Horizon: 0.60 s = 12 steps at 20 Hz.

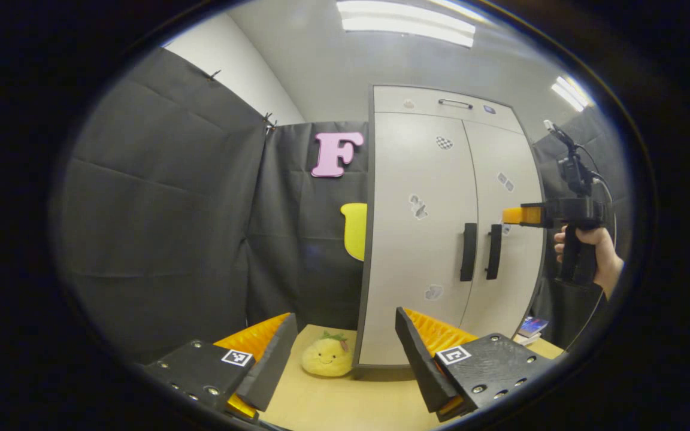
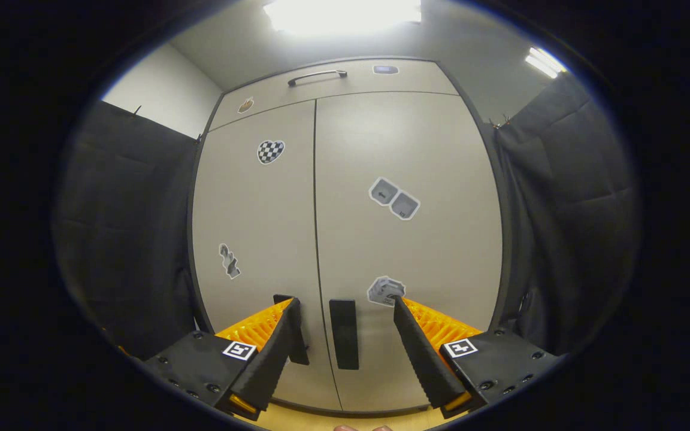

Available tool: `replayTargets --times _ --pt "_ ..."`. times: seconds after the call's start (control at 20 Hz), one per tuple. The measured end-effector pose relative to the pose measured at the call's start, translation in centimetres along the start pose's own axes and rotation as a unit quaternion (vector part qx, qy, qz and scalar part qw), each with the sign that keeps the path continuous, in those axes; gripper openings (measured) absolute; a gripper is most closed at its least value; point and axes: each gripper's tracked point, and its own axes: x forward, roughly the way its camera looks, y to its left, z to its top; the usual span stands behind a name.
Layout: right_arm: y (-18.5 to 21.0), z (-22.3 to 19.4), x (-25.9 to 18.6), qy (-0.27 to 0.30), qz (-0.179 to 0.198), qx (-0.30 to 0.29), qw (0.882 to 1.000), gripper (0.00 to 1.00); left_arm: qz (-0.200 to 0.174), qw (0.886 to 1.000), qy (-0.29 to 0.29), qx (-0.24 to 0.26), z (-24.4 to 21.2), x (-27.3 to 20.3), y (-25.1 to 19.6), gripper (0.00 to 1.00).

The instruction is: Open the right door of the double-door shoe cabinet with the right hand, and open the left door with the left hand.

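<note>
Both doors are closed. The right gripper (image 2: 345, 326) has its jaws apart, the right door handle (image 2: 344, 334) between them; the left gripper (image 1: 345, 341) likewise gapes, well short of the shoe cabinet (image 1: 435, 239).

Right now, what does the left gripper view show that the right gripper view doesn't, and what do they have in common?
Left gripper view: a smiling yellow plush toy on the table by the cabinet's corner, books at the far side, and the right gripper held by a hand level with the doors.

Right gripper view: the doors head-on, with the right door handle between the right gripper's open fingers, and a grey sticker beside it.

Both: the closed shoe cabinet, its two black handles, the top drawer handle, and the checkered heart sticker.
</note>
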Motion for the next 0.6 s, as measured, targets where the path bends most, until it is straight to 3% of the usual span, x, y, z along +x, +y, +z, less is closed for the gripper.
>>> replayTargets --times 0.4,0.6 --pt "-0.2 -3.7 5.6 0.028 -0.021 -0.042 0.999 0.98 0.032 0.999 0.017 -0.009 -1.3 0.7 2.1 0.95" --pt "-0.1 -6.2 7.0 0.062 -0.028 -0.027 0.997 0.95 0.043 0.999 0.021 -0.011 -1.6 0.9 2.5 0.95"
